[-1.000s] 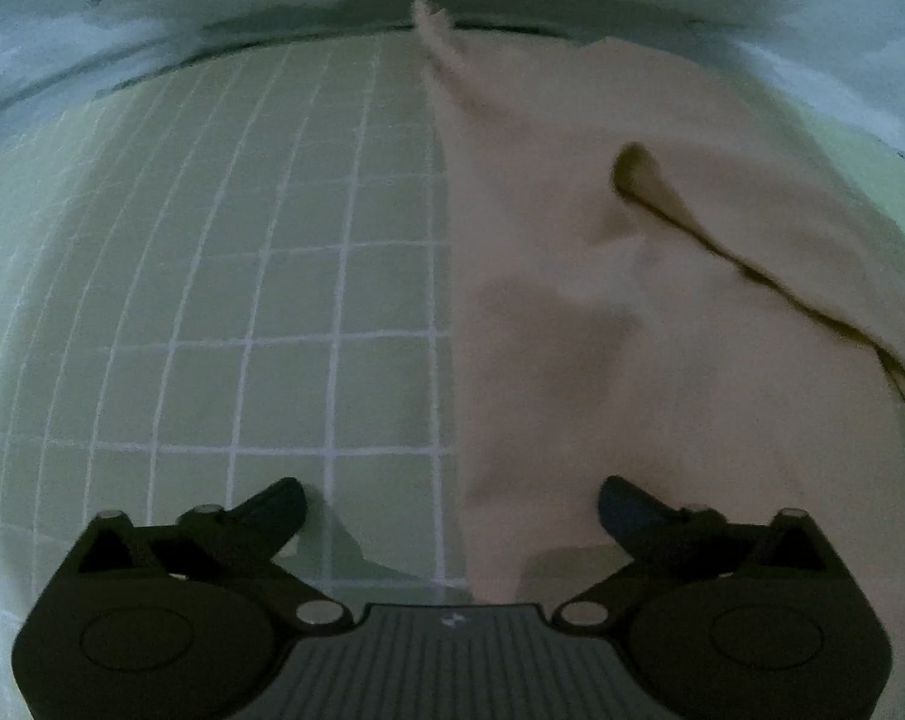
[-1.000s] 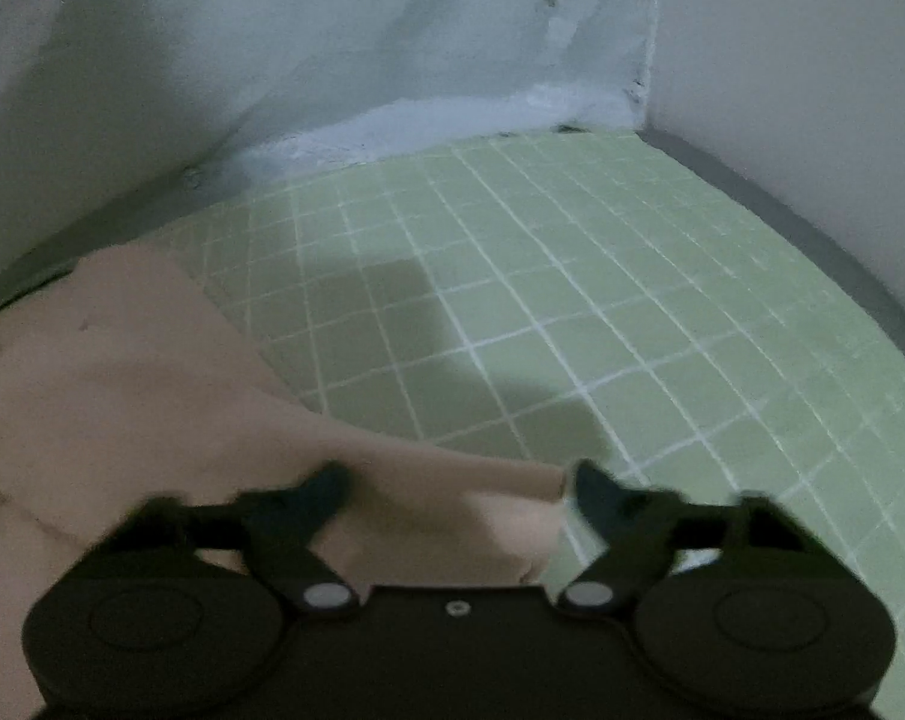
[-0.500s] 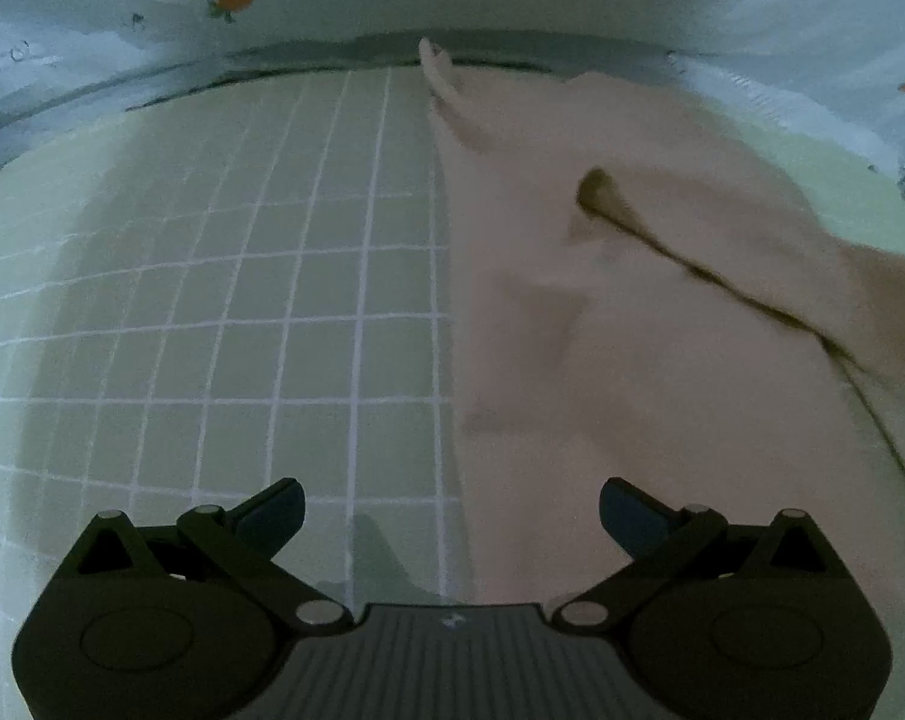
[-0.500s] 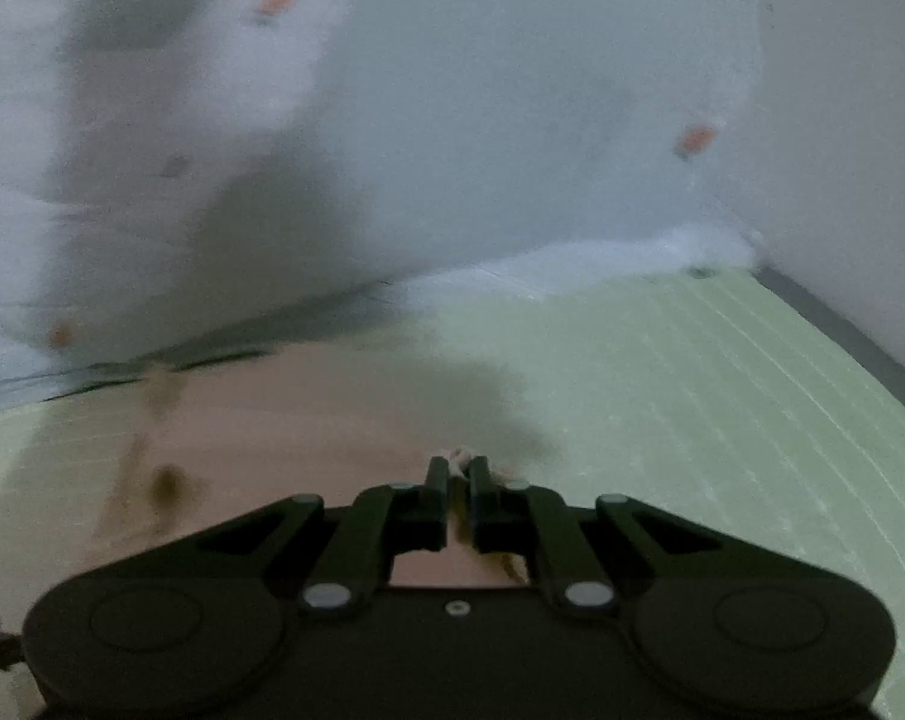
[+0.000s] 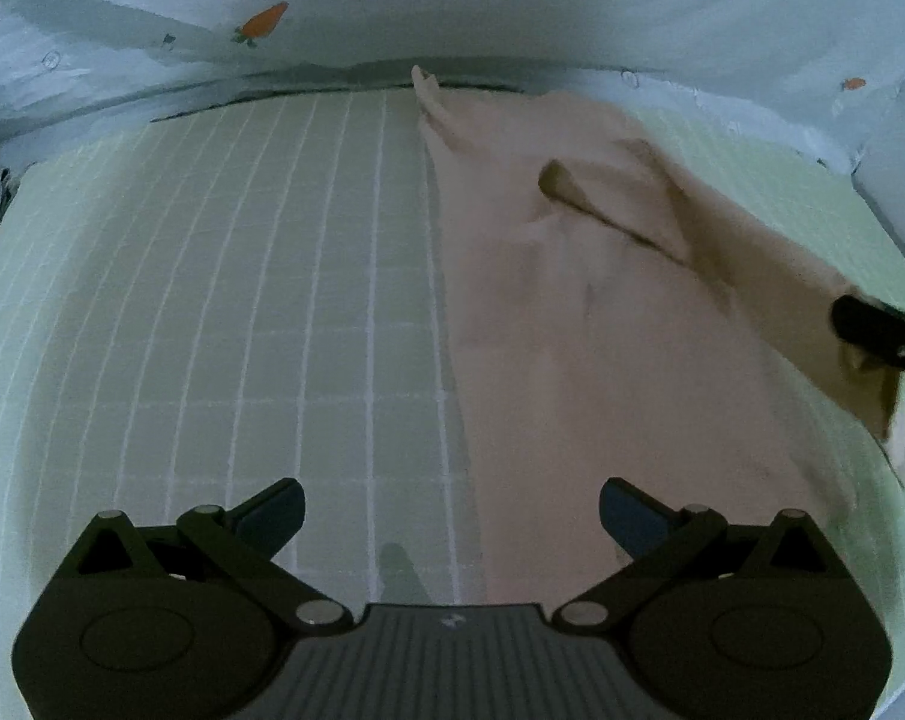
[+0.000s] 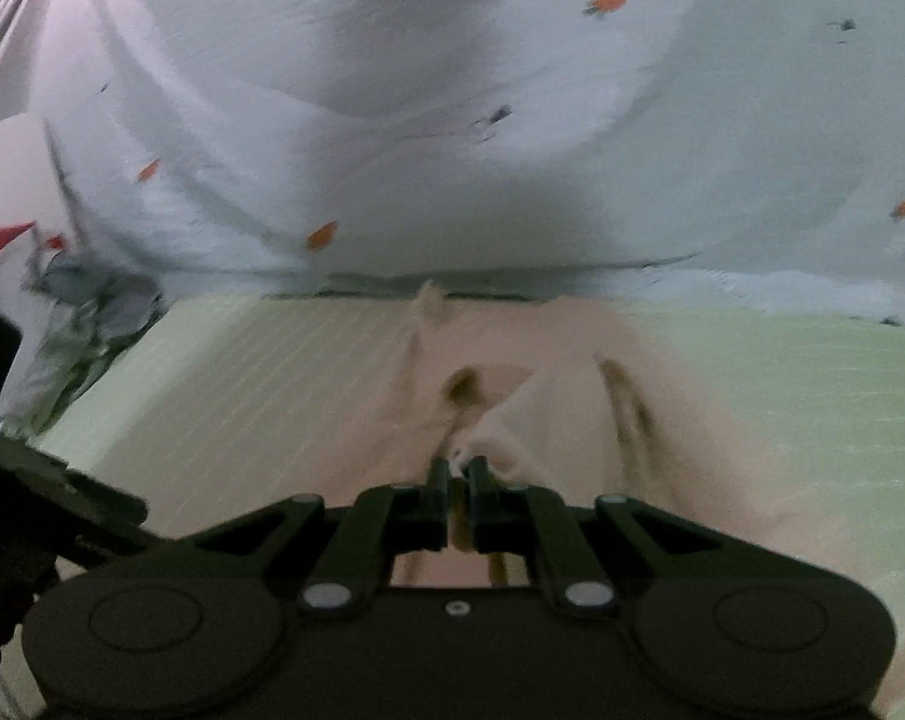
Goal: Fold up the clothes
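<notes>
Peach garment [image 5: 572,324] stretches lengthwise toward the mat's [image 5: 242,300] far edge; right gripper [image 6: 460,474] pinches its corner, left gripper [image 5: 449,507] gapes empty.

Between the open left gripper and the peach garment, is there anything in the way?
Nothing: in the left wrist view, the left gripper hangs open over the peach garment and bare green grid mat.

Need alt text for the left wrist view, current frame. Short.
A peach garment lies spread on a pale green gridded mat, its right edge lifted by the right gripper, whose jaws are shut on the cloth. The left gripper hovers in the foreground with jaws wide open and nothing between them. A pale carrot-print sheet hangs behind.
</notes>
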`<action>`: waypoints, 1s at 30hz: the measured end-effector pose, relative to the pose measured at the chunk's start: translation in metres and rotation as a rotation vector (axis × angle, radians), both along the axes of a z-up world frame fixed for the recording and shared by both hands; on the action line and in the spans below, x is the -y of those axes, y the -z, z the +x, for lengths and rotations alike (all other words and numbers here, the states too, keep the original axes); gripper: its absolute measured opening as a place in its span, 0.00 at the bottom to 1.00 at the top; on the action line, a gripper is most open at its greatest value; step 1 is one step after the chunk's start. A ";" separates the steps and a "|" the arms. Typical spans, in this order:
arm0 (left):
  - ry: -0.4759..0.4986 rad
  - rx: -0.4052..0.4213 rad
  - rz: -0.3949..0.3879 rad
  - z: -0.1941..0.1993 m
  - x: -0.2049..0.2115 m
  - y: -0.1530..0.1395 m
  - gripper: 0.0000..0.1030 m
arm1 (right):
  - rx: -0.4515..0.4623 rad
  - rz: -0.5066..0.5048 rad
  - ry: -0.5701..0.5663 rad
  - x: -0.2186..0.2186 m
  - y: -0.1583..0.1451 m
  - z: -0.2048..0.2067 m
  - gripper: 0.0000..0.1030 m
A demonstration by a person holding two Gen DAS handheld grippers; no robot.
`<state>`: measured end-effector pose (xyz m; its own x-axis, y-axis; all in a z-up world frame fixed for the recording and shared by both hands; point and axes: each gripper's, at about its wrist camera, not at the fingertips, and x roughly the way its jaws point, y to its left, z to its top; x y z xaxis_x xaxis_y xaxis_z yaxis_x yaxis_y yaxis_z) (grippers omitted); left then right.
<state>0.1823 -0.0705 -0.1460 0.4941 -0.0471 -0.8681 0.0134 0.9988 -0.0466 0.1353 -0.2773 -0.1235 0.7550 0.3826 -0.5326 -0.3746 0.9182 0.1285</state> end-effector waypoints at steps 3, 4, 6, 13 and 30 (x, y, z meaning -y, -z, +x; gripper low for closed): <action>0.003 -0.004 0.004 -0.013 -0.004 0.000 1.00 | -0.018 -0.003 -0.037 -0.012 0.004 -0.013 0.06; 0.003 -0.005 0.005 -0.017 -0.005 -0.001 1.00 | -0.021 -0.005 -0.048 -0.015 0.005 -0.016 0.06; 0.001 -0.007 0.010 -0.023 -0.008 -0.001 1.00 | -0.024 -0.005 -0.076 -0.024 0.006 -0.022 0.06; -0.008 -0.015 0.025 -0.042 -0.023 -0.002 1.00 | -0.049 -0.016 -0.161 -0.053 0.016 -0.034 0.06; 0.039 -0.048 0.064 -0.058 -0.044 0.004 1.00 | -0.230 0.039 -0.123 -0.086 0.065 -0.031 0.06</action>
<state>0.1248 -0.0262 -0.1502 0.4509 -0.0088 -0.8925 0.0512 0.9986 0.0160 0.1045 -0.1914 -0.1888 0.5621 0.4878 -0.6679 -0.4401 0.8602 0.2578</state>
